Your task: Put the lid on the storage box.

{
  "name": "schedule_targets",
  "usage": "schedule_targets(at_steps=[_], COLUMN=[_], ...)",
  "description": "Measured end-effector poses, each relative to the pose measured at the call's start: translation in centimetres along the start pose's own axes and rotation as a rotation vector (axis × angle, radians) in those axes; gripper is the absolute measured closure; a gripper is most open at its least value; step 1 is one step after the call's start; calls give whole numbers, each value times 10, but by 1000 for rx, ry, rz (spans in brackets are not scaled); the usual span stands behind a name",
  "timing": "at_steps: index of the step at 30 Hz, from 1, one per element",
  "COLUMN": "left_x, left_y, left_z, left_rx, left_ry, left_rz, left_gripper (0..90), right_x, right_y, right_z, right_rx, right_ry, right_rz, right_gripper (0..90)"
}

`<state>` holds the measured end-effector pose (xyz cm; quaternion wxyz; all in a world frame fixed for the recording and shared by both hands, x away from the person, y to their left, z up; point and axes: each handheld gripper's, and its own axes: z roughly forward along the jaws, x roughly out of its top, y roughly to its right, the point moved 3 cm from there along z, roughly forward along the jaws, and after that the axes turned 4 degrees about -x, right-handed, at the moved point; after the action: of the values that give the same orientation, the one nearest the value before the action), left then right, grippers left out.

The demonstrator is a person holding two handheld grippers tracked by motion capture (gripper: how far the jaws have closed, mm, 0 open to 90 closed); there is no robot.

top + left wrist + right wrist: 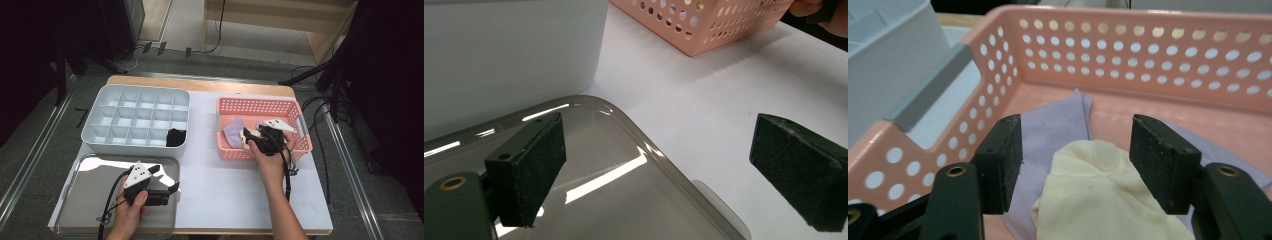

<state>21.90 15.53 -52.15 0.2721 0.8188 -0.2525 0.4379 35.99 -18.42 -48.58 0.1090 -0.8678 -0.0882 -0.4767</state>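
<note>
A pink perforated basket (pixel 300 116) at the right of the table holds a lilac cloth (pixel 233 131) and a cream sock (pixel 1093 200). My right gripper (pixel 1075 150) reaches into the basket (pixel 1128 65). Its jaws are open on either side of the cream sock, which lies on the lilac cloth (pixel 1058 120), and the pads do not press on it. In the high view the right gripper (pixel 246 137) points left inside the basket. My left gripper (pixel 166 178) hovers open and empty over the right end of a steel tray (pixel 90 195). In its own view the left gripper (pixel 664 170) is over the tray's corner (pixel 624 145).
A white compartment organiser (pixel 135 120) stands at the back left with a black sock (pixel 175 137) in its front right cell. Its wall (pixel 509 55) is close ahead of the left gripper. White table surface (pixel 215 180) lies between the tray and the basket.
</note>
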Motion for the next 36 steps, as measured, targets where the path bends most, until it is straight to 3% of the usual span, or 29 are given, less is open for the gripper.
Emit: schedule_targets(at_steps=[3,14,21,26,31,36], left_x=[0,0,0,0,0,0], left_y=[0,0,0,0,0,-1], left_z=[0,0,0,1,1,1], left_rx=[-1,-9,-13,-12,-9,-16], left_ry=[-1,2,1,0,-3,-10], left_rz=[2,-4,-3,-5,-5,-7], left_gripper=[84,84,84,84,84,84], right_x=[1,0,-3,-2,-2,-2], right_y=[1,5,3,4,6,6], right_z=[6,25,32,35,38,41], right_rx=[6,-17,-79,-63,-59,-40], right_ry=[-25,-138,-221,-296,-338,-414], right_rz=[41,120,83,107,124,159], right_gripper=[369,359,338,318,319,453])
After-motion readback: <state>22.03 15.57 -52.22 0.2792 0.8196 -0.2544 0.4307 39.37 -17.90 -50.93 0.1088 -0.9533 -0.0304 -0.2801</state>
